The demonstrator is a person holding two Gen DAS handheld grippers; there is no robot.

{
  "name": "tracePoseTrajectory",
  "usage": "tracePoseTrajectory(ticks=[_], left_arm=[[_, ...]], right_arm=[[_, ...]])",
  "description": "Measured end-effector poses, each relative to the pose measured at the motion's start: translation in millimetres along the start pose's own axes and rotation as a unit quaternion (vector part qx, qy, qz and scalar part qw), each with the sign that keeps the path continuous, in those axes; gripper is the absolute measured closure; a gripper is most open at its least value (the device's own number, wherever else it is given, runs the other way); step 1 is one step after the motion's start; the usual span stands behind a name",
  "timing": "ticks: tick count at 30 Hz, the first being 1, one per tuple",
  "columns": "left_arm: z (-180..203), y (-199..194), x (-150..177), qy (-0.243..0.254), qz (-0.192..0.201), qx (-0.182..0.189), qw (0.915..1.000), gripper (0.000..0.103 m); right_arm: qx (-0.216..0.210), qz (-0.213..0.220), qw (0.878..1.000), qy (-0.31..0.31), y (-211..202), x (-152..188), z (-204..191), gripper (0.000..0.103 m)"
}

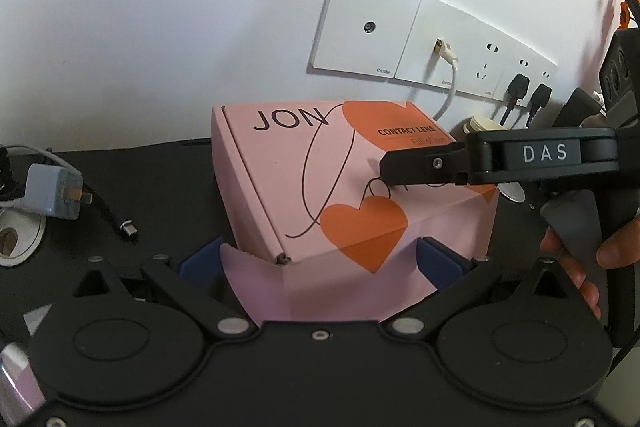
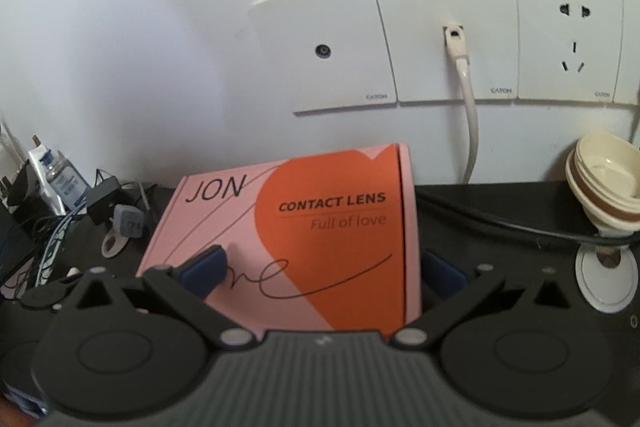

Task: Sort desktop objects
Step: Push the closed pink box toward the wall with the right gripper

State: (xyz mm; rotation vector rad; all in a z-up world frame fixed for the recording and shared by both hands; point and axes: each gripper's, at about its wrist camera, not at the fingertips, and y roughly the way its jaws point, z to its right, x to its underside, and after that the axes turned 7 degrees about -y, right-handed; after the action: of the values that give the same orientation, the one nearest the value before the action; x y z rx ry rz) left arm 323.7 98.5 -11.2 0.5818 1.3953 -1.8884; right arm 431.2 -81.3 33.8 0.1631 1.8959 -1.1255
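The pink cardboard box with orange hearts point(image 1: 332, 187) sits between the wide-spread blue pads of both the left gripper point(image 1: 320, 259) and the right gripper point(image 2: 324, 271). Whether either clamps it, I cannot tell. Only the right wrist view shows stacked cream bowls point(image 2: 604, 183).

I see the big pink box point(image 1: 352, 187) filling the middle of the dark worktop point(image 1: 168, 187), right up near the wall point(image 1: 160, 7). My right tool point(image 1: 384, 167) sticks out over its top. To the left there is a grey plug point(image 1: 54, 197) and a black cable end point(image 1: 127, 227), with some bare worktop between them and the box. On the right, stacked cups point(image 2: 608, 183) and a black cable point(image 2: 500, 223) block the way.
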Motion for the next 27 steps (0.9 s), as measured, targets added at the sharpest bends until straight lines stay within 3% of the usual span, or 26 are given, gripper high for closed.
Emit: tracePoseTrajectory(ticks=[9,27], left_arm=[[-2,7,-8,0.011,0.003,-0.001,0.9999,0.0],[-12,26,-37,0.054,-0.019,0.004,0.9984,0.0]], right_arm=[[0.0,0.001,1.0,-0.002,7,-7,2,0.001],[0.059,0.024,0.997,0.037,18,-14,-12,0.001]])
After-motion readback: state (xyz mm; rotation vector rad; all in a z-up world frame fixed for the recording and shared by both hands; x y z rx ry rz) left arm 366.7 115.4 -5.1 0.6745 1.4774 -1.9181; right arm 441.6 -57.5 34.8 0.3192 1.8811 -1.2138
